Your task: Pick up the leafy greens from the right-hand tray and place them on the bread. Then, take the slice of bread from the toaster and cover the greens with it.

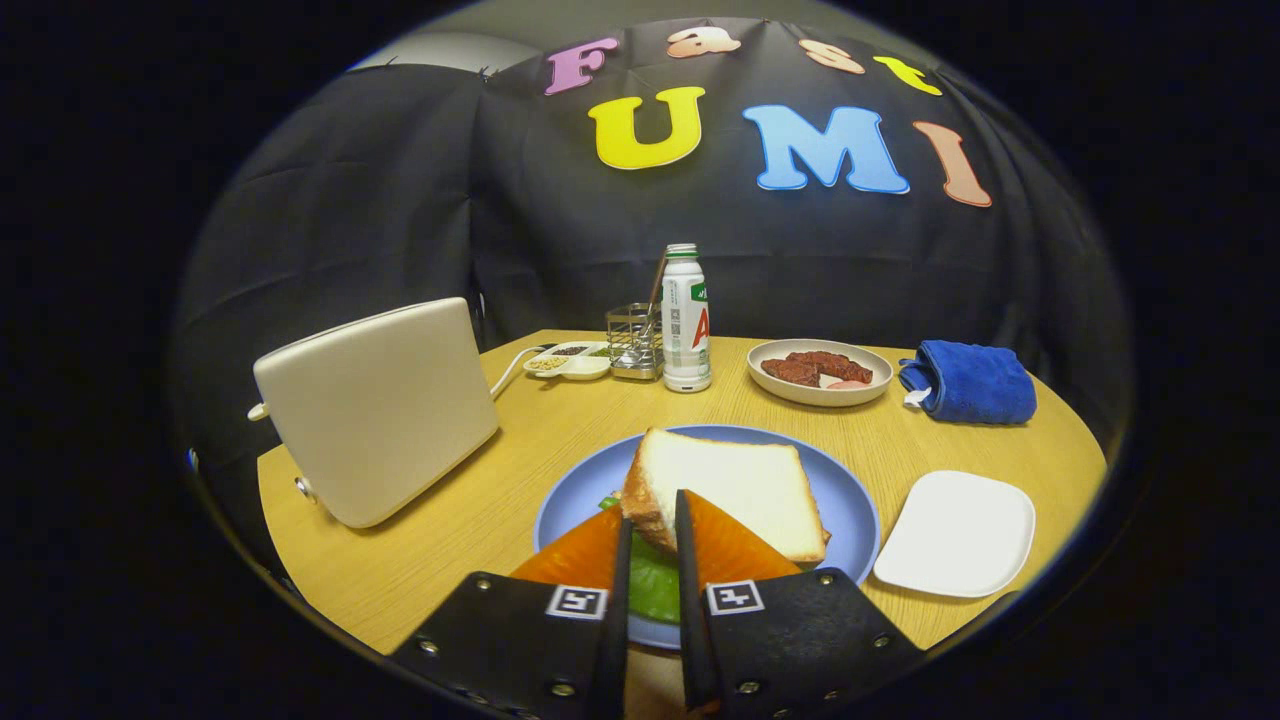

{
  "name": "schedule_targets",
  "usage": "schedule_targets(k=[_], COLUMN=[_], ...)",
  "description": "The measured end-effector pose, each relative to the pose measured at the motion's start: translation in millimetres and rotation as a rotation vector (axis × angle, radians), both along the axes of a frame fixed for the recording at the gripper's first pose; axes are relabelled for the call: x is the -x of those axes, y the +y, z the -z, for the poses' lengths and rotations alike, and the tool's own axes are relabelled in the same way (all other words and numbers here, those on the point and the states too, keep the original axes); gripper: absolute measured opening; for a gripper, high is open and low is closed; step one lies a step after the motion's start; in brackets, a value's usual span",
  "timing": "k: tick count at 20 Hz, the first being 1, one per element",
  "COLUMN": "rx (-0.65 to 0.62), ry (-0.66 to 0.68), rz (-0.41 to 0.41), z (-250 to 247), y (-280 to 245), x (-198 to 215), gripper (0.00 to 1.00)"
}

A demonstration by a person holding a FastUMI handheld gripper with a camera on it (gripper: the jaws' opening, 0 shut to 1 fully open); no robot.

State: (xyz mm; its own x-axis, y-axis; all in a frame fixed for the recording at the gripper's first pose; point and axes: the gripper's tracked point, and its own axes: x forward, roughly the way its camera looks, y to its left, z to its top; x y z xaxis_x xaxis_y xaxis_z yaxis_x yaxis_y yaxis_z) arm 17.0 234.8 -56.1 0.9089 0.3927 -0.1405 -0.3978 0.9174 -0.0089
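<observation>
1. The desk is wooden and carries everything.
2. The toaster stands at the far left, tilted in this view, its cord running toward the back.
3. A blue plate sits in the near middle, just ahead of the gripper.
4. The bread lies tilted over the plate, its near left corner between the fingers.
5. The gripper is nearly closed, both fingers pressing that corner of the bread.
6. An empty white tray lies right of the plate, just beside it.
7. A blue cloth is folded at the far right.
8. A bowl with dark red pieces sits left of the cloth.
9. A bottle stands upright at the far middle, touching a wire holder on its left.
10. A small divided dish lies left of the holder.
11. The greens lie on the plate under the bread, showing between the fingers.
</observation>
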Motion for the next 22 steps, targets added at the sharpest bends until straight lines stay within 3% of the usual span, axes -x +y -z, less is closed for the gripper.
schedule_targets(k=[1,2,8,11,14,22], rx=[-0.016,-0.033,-0.097,-0.087,-0.078,-0.059], ry=[0.032,0.046,0.051,0.034,0.027,0.012], rz=[-0.02,-0.02,-0.049,-0.065,-0.072,-0.062], z=[5.0,5.5,0.8,0.0,0.2,-0.4], y=[4.4,3.5,5.7,11.7,14.2,14.8], x=[1.7,2.0,3.5,6.7,8.2,8.9], gripper=[0.4,0.48,0.55,0.8,0.91,0.92])
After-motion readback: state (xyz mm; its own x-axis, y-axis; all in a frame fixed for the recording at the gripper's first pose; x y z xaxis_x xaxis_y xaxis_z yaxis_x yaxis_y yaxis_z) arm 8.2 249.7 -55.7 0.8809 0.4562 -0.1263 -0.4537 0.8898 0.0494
